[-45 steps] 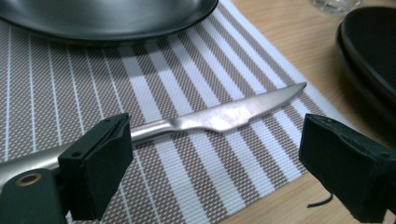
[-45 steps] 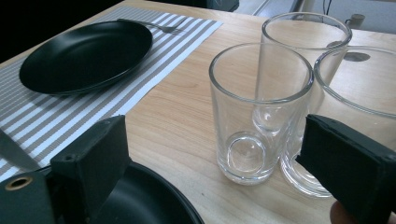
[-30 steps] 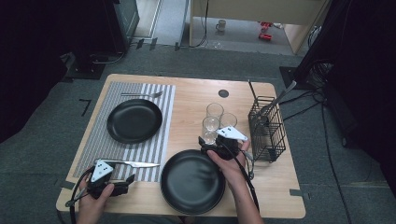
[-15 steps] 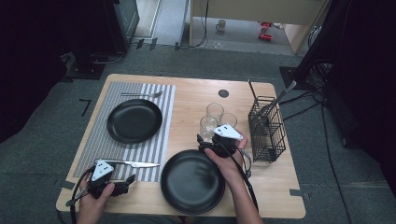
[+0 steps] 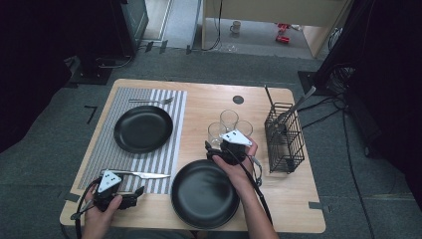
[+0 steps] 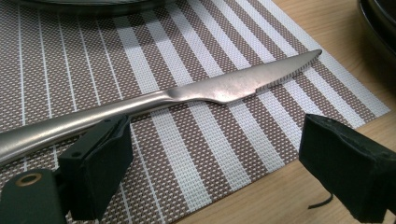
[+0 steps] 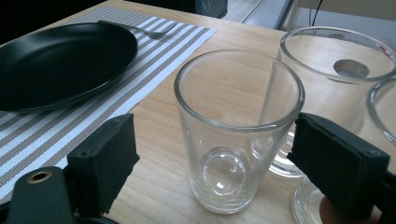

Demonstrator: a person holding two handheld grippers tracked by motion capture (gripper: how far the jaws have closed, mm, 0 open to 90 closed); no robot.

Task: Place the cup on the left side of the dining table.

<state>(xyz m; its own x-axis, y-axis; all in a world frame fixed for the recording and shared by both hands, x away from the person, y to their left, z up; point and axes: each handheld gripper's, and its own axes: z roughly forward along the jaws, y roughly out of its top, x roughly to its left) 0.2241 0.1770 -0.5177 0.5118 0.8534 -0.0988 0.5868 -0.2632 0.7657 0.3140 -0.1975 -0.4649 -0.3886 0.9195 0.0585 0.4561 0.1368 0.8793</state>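
On the wooden worktop (image 5: 199,107) no brand, label or writing can be read on any item. A black wire basket (image 5: 283,137) stands near the right edge and holds two long utensils that lean out of its top. Three empty glasses stand close together just left of the basket; the nearest glass (image 7: 236,130) sits between the jaws of the right hand-held gripper (image 7: 215,158), upright and empty. The jaws stand wide on either side of it, and the right pad looks close to the rim, but a gap shows on the left side, so the pads do not press it. The right hand (image 5: 239,167) reaches in from the bottom edge over a black plate (image 5: 204,194) at the front, with the gripper pointing toward the glasses.

A striped placemat (image 5: 164,159) covers the left part of the worktop. On it lie a second black plate (image 5: 143,128), a fork (image 5: 152,101) at the far edge, and a knife (image 6: 187,98) at the near edge. The left hand-held gripper (image 6: 215,172) rests low at the front left corner, held level by the left hand (image 5: 102,216), its jaws wide apart. The knife handle runs just behind the left jaw, with nothing between the pads.
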